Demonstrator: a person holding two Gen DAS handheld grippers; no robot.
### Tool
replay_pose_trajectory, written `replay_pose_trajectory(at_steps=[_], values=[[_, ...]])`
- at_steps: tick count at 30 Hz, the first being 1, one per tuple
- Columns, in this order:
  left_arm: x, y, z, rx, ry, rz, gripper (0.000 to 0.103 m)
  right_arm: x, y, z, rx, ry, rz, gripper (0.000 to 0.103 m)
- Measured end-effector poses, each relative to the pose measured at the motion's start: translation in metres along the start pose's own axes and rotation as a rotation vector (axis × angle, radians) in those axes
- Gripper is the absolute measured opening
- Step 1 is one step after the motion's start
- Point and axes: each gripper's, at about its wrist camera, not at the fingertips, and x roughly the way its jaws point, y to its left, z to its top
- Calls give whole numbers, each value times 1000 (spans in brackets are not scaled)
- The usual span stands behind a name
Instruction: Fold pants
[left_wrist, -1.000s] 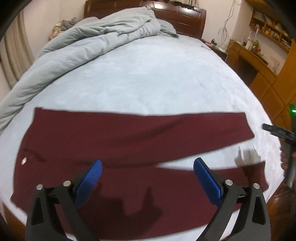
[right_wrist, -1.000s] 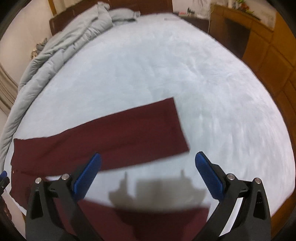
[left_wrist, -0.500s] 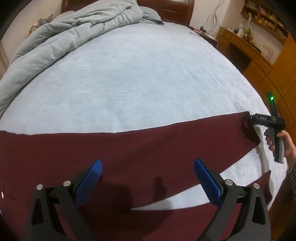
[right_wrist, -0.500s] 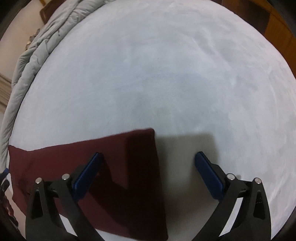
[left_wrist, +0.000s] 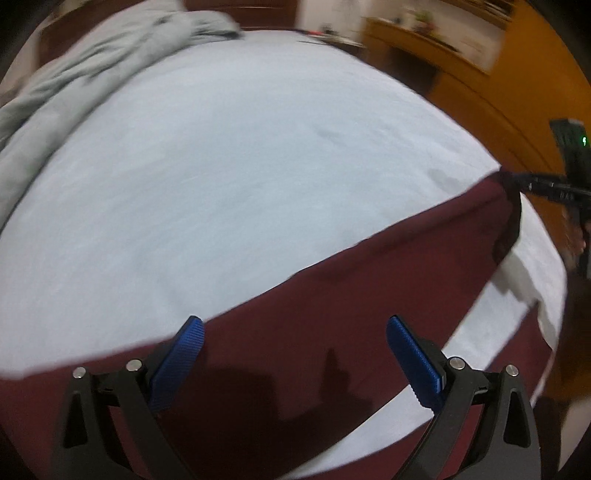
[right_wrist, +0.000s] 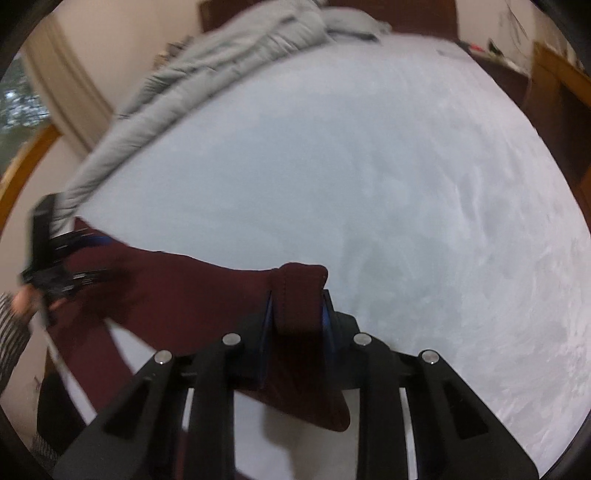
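In the left wrist view my left gripper (left_wrist: 291, 354) hangs spread wide over the maroon pants (left_wrist: 332, 314), pinching nothing. They lie across the near bed (left_wrist: 240, 166); if I close here I may bunch only the top layer. The grey duvet (left_wrist: 74, 74) sits far left, well clear.

In the right wrist view my right gripper (right_wrist: 297, 317) is closing on the pants' leg end (right_wrist: 299, 291), cloth between its pads. The bite looks shallow, so the hem may slip out.

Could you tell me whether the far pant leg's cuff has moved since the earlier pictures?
Yes. The cuff lay flat on the bed sheet; now it is bunched between the closing right gripper and lifted off it.
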Motion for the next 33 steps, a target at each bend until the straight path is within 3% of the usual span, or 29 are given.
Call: replay_pose_trajectory(at_steps=[3,6,10,16,18,20,22,24,28,29,33], values=[[15,-15,16,119,39,-94,99,-20,3,2,-33,-39,24,23],[29,-26,29,221,65,-111,99,-31,8,2,-58,-60,46,23],[44,-29,41,272,98,-131,99,-43,7,-3,-91,-64,48,23],[59,-29,39,307,208,-178,99,-52,19,-9,-110,-90,55,22],[59,-30,34,306,233,-198,88,-58,21,-10,-105,-106,62,22],[57,-30,30,304,251,-185,46,-62,23,-13,-96,-120,65,22],[54,-28,28,272,260,-189,26,-63,24,-17,-86,-125,58,22],[40,-27,27,233,214,-166,21,-64,25,-21,-79,-127,37,22],[-16,-48,13,214,51,-38,17,-77,24,-40,-40,-179,24,22],[-35,-62,3,221,15,17,17,-81,24,-46,-39,-189,21,22],[-73,-115,-46,283,-45,125,17,-92,30,-89,-29,-208,7,21]])
